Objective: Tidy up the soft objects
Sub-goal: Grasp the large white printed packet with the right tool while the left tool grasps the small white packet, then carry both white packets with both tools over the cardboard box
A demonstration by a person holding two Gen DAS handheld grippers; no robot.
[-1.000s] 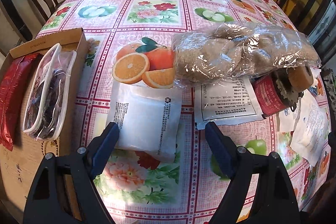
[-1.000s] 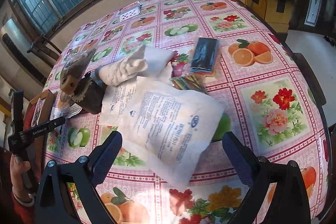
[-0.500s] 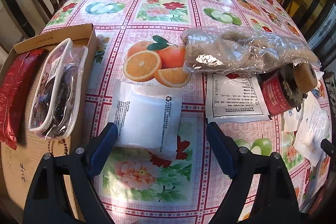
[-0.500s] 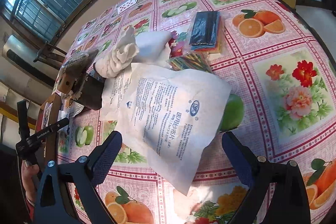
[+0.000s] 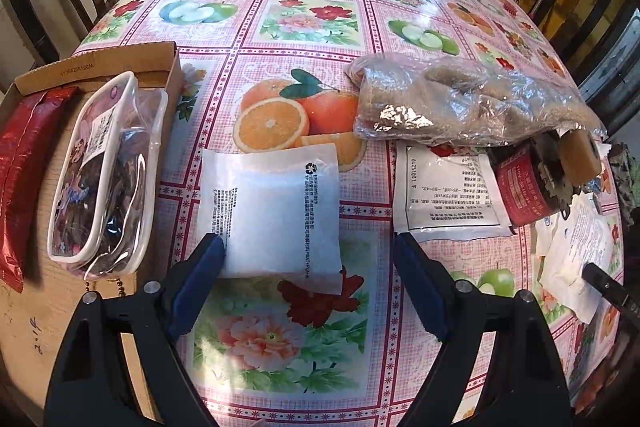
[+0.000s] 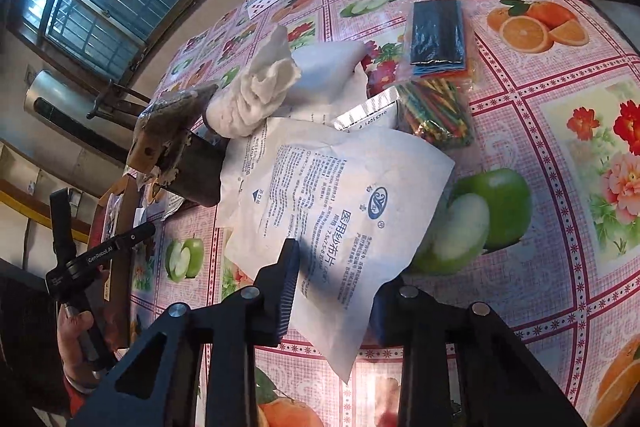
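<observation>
In the right wrist view a large white printed gauze packet (image 6: 352,211) lies on the fruit-pattern tablecloth (image 6: 560,267). My right gripper (image 6: 334,291) is shut on its near end, and the packet's corner hangs down between the fingers. In the left wrist view my left gripper (image 5: 308,267) is open, with its fingers on either side of the near edge of a small white packet (image 5: 276,211). The left finger rests against that packet's corner. A cardboard box (image 5: 100,63) at the left holds a red pouch (image 5: 24,155) and a clear zip pouch (image 5: 104,179).
A brown fuzzy item in a plastic bag (image 5: 460,103) lies over a red can (image 5: 524,187) and a printed sachet (image 5: 444,195). White cloth (image 6: 256,99), a black packet (image 6: 438,31) and coloured sticks (image 6: 436,115) lie beyond the gauze packet. A hand (image 6: 72,331) holds the left gripper.
My right gripper moved onto the gauze packet and its jaws narrowed from wide open to closed on it. The left gripper pulled back slightly and stayed open.
</observation>
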